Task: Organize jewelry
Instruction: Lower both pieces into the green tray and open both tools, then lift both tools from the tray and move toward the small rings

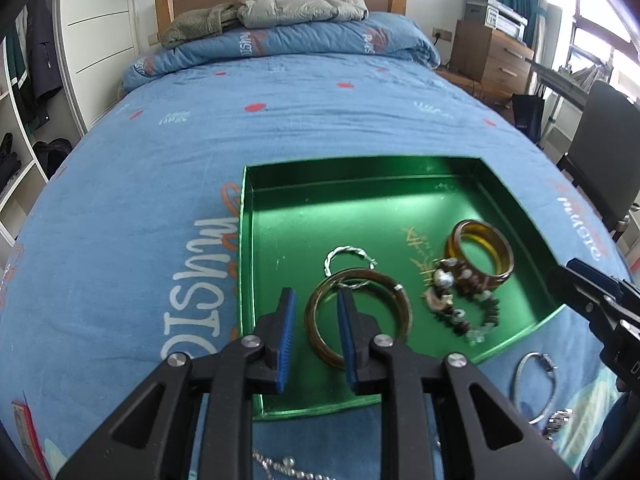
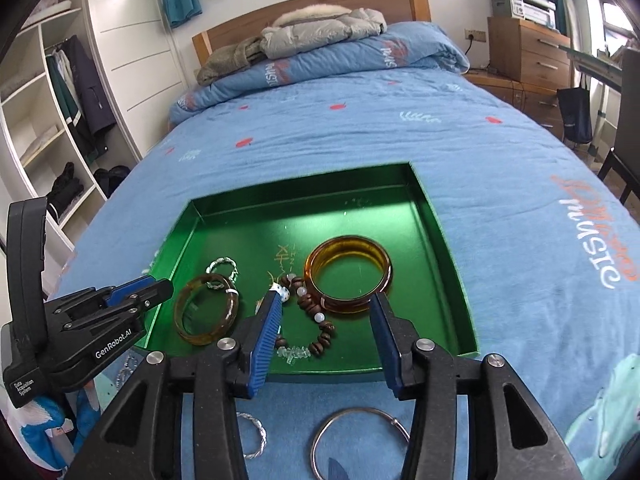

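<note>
Left hand-held gripper (image 1: 316, 322) is narrowly parted and empty, hanging over the thin brown bangle (image 1: 358, 314). Right hand-held gripper (image 2: 326, 330) gapes wider, also empty, above the bead bracelet (image 2: 312, 320) in the green tray (image 2: 440, 240).

Green tray (image 2: 448, 280) on blue bedspread, holding amber bangles (image 2: 348, 276), beaded bracelet (image 2: 316, 332), twisted silver ring (image 2: 223, 268)

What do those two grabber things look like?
Both are black plastic with round silver screws and two flat fingers faced with ridged blue pads. The left gripper shows white lettering on its side in the right wrist view, "GenRobot.AI" and "Data Acquisition System". The right gripper looks the same from behind.
</note>
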Available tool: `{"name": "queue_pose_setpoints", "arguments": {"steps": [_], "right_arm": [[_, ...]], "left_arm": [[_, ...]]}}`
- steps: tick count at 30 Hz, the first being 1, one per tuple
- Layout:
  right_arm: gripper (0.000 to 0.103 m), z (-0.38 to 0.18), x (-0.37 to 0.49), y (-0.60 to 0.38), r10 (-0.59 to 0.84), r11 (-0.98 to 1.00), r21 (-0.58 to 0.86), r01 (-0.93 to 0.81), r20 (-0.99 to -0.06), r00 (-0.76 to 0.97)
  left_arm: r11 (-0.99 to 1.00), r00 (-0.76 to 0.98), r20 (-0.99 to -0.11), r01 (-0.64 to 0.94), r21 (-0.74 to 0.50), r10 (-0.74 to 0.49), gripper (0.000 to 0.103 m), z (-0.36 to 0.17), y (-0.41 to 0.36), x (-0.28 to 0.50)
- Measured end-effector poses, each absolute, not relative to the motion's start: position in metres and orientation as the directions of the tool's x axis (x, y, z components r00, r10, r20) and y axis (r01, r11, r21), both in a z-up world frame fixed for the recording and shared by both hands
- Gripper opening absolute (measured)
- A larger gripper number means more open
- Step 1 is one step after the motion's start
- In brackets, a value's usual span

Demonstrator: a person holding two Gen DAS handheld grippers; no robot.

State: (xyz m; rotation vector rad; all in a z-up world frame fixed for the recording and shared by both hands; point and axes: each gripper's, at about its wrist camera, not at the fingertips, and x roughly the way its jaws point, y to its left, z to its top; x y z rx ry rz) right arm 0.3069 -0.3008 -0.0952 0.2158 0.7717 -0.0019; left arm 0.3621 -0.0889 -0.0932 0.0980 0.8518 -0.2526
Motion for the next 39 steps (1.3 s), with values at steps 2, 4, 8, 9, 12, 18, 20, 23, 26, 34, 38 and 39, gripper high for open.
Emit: {"name": "queue_pose_setpoints", "arguments": {"steps": [2,4,8,9,12,18,20,23,26,34,38,39], "right_arm": [[0.046,-0.082,0.297,-0.3,0.074,0.978,0.192,0.079,-0.678,0.732],[0.047,-0.07,0.287,-0.298,0.074,0.979,0.191,0.073,-0.665,0.743],[0.047,-0.043,0.26,-0.293,0.078,0.981,0.187,0.053,-0.633,0.771],[0.047,-0.036,0.252,-0.292,0.079,0.982,0.184,0.048,-0.624,0.778],[0.047,-0.015,0.226,-0.288,0.076,0.985,0.167,0.031,-0.595,0.8],[0.047,0.023,0.167,-0.281,0.074,0.992,0.123,-0.008,-0.542,0.837],[0.047,0.035,0.145,-0.279,0.083,0.993,0.116,-0.026,-0.52,0.85],[0.047,0.05,0.116,-0.277,0.092,0.993,0.106,-0.045,-0.493,0.865],[0.047,0.064,0.087,-0.277,0.098,0.994,0.091,-0.062,-0.465,0.88],[0.047,0.085,0.023,-0.286,0.124,0.991,0.094,-0.094,-0.398,0.909],[0.047,0.087,0.005,-0.286,0.136,0.99,0.08,-0.114,-0.38,0.915],[0.047,0.087,0.001,-0.286,0.139,0.99,0.077,-0.118,-0.376,0.916]], "left_arm": [[0.965,0.645,-0.741,0.26,-0.018,-0.188,0.02,-0.079,-0.088,0.352],[0.966,0.667,-0.72,0.26,-0.016,-0.192,0.02,-0.063,-0.085,0.341],[0.966,0.718,-0.664,0.256,-0.024,-0.207,0.02,-0.029,-0.072,0.313],[0.968,0.728,-0.653,0.25,-0.029,-0.208,0.02,-0.021,-0.067,0.305],[0.971,0.74,-0.641,0.238,-0.037,-0.206,0.02,0.002,-0.05,0.284],[0.979,0.774,-0.612,0.206,-0.001,-0.163,0.02,0.039,-0.02,0.235],[0.981,0.782,-0.603,0.192,0.0,-0.153,0.02,0.048,-0.01,0.217],[0.983,0.793,-0.591,0.181,-0.007,-0.15,0.021,0.061,0.001,0.189],[0.986,0.806,-0.575,0.168,-0.008,-0.142,0.022,0.072,0.01,0.161],[0.989,0.829,-0.543,0.146,-0.02,-0.133,0.033,0.09,0.022,0.106],[0.991,0.837,-0.533,0.131,-0.025,-0.124,0.034,0.092,0.024,0.09],[0.992,0.84,-0.529,0.125,-0.024,-0.118,0.034,0.092,0.025,0.086]]}}
